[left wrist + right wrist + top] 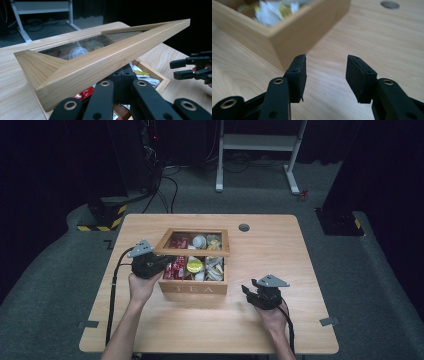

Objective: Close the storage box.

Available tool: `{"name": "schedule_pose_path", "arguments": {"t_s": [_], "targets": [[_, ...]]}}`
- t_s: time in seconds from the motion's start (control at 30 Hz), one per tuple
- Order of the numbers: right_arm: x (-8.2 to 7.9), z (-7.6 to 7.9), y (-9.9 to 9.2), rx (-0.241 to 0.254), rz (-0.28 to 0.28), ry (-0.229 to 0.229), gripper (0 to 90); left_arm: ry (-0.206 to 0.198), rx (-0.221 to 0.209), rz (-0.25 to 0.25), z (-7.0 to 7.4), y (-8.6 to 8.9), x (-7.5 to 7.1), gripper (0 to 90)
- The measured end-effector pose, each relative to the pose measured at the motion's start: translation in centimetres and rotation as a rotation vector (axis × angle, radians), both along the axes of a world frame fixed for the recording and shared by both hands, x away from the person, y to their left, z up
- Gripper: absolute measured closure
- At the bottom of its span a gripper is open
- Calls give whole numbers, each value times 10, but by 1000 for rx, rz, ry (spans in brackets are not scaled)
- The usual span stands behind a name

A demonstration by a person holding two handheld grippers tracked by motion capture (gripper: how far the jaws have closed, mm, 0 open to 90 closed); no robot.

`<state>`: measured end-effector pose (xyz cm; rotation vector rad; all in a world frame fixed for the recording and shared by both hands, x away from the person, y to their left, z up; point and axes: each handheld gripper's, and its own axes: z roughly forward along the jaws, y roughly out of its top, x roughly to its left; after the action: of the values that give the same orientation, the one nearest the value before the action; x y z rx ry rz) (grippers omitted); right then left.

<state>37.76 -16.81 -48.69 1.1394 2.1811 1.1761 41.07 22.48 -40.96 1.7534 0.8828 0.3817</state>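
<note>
A wooden tea box (pixel 192 288) marked TEA stands mid-table, holding red packets (pixel 177 268), a yellow-lidded pot (pixel 195 265) and white sachets (pixel 214 270). Its glass-paned lid (pixel 192 251) is raised and tilted, hinged at the back. My left gripper (pixel 164 262) is at the box's front left corner, under the lid's front rail (pixel 100 62). Its jaws are drawn together, and the rail hides their tips. My right gripper (pixel 325 75) is open and holds nothing. It hovers low over the table, just right of the box's front corner (pixel 297 37), and it appears in the left gripper view (pixel 180 68) too.
A round grey grommet (pixel 244 227) sits in the table (pixel 280 330) behind the box. Bare wood lies right of and in front of the box. On the floor beyond are a white desk frame (pixel 260 142), cables and a yellow-and-black striped base (pixel 102 222).
</note>
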Motion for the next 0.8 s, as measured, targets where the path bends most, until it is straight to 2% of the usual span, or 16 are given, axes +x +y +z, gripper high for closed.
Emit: {"name": "schedule_pose_path", "arguments": {"t_s": [0.1,0.27,0.3,0.43,0.47,0.57,0.7,0.8], "targets": [[3,10,12,45,39,-19,479,-1,16,1,4,0,2,900],[8,18,29,50,85,-30,452,-1,23,1,9,-1,5,900],[11,22,36,60,105,-30,449,0,26,4,11,-1,6,900],[15,27,46,71,129,-31,449,2,29,4,15,-1,9,900],[17,31,52,87,135,-41,449,4,30,3,17,-1,10,900],[20,32,59,100,146,-37,445,5,26,1,18,-1,11,900],[27,32,77,82,184,-36,437,5,38,3,20,-2,13,900],[30,32,84,91,197,-42,432,7,42,7,23,-3,14,900]]}}
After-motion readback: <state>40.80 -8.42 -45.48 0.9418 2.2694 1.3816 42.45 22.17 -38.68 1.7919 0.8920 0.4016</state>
